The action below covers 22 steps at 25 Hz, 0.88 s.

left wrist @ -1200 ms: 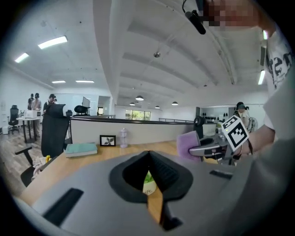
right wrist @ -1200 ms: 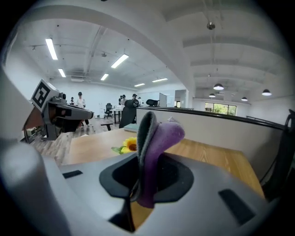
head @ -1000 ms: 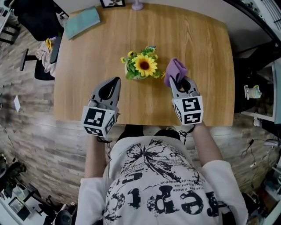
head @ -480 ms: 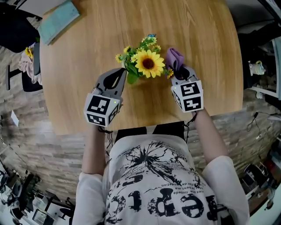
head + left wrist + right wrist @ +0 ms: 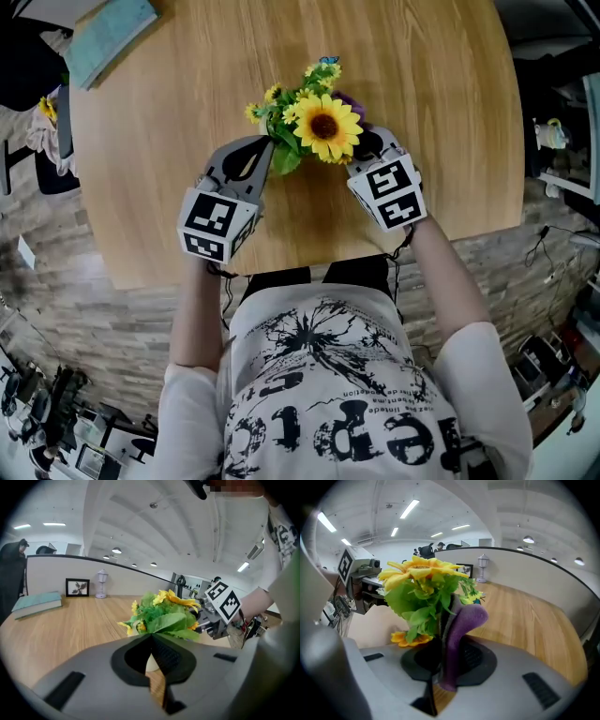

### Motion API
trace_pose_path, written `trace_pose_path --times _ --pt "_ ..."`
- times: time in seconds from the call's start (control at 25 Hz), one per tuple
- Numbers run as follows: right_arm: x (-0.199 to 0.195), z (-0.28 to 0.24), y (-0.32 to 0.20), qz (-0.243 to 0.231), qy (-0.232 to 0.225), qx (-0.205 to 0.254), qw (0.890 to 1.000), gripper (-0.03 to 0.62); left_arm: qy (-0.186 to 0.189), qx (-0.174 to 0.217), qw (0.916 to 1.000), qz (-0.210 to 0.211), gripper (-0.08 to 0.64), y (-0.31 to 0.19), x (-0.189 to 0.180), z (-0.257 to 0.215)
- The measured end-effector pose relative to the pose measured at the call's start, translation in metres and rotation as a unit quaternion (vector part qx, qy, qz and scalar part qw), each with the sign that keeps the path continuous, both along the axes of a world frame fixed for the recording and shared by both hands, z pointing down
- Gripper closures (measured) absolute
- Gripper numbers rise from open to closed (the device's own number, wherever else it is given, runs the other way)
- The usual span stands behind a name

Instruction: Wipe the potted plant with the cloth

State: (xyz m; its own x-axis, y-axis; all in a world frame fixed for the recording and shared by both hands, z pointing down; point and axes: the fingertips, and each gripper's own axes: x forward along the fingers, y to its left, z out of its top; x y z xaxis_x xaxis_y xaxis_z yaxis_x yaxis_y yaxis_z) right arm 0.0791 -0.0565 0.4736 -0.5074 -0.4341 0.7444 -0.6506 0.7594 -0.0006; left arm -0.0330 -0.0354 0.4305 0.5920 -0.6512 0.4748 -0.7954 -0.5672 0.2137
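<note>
The potted plant (image 5: 314,122), a sunflower with small yellow blooms and green leaves in a white pot (image 5: 152,663), stands on the wooden table (image 5: 169,187). My left gripper (image 5: 265,146) is shut and empty, its tip right at the leaves on the plant's left side. My right gripper (image 5: 367,141) is shut on the purple cloth (image 5: 461,630) and lies against the plant's right side. The cloth stands up out of the jaws and touches the leaves (image 5: 424,597). In the head view the sunflower hides most of the cloth (image 5: 352,101).
A teal book (image 5: 108,33) lies at the table's far left corner. A framed picture (image 5: 77,587) and a small lamp (image 5: 101,583) stand at the far edge. The table's near edge runs just behind both grippers, and chairs and clutter stand on the floor around.
Both grippers have dropped and closed in on the plant from either side. The cloth, earlier apart to the plant's right, is now against the leaves behind the sunflower.
</note>
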Motion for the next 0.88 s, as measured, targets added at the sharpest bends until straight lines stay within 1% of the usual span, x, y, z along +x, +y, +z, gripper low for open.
trace_pose_path --times 0.12,0.24,0.32,0.44,0.6,0.72,0.88 --pt "-0.001 0.001 0.001 0.001 0.004 -0.005 1.0 0.518 -0.004 -0.005 1.0 0.007 0.557 0.001 0.001 0.001" --pt "-0.002 0.002 0.003 0.009 -0.002 -0.013 1.0 0.518 0.021 -0.024 0.9995 0.005 0.557 0.0 0.001 0.002" --pt "-0.003 0.002 0.006 0.01 0.0 -0.011 1.0 0.517 0.024 -0.028 0.9993 0.012 0.557 0.0 0.0 0.002" --pt "-0.003 0.002 0.011 0.008 0.004 -0.009 1.0 0.517 0.014 -0.024 0.9994 0.019 0.557 -0.001 0.0 0.002" --pt "-0.001 0.003 0.021 0.014 -0.007 -0.028 0.999 0.518 0.012 -0.019 0.9996 0.017 0.557 0.0 0.001 0.002" --pt "-0.002 0.003 0.028 0.027 -0.007 -0.032 0.999 0.518 -0.002 -0.008 0.9997 0.023 0.557 0.0 0.001 0.001" --pt "-0.006 0.006 0.039 0.047 -0.007 -0.037 0.998 0.517 -0.002 0.0 0.9998 0.017 0.557 0.0 0.002 0.0"
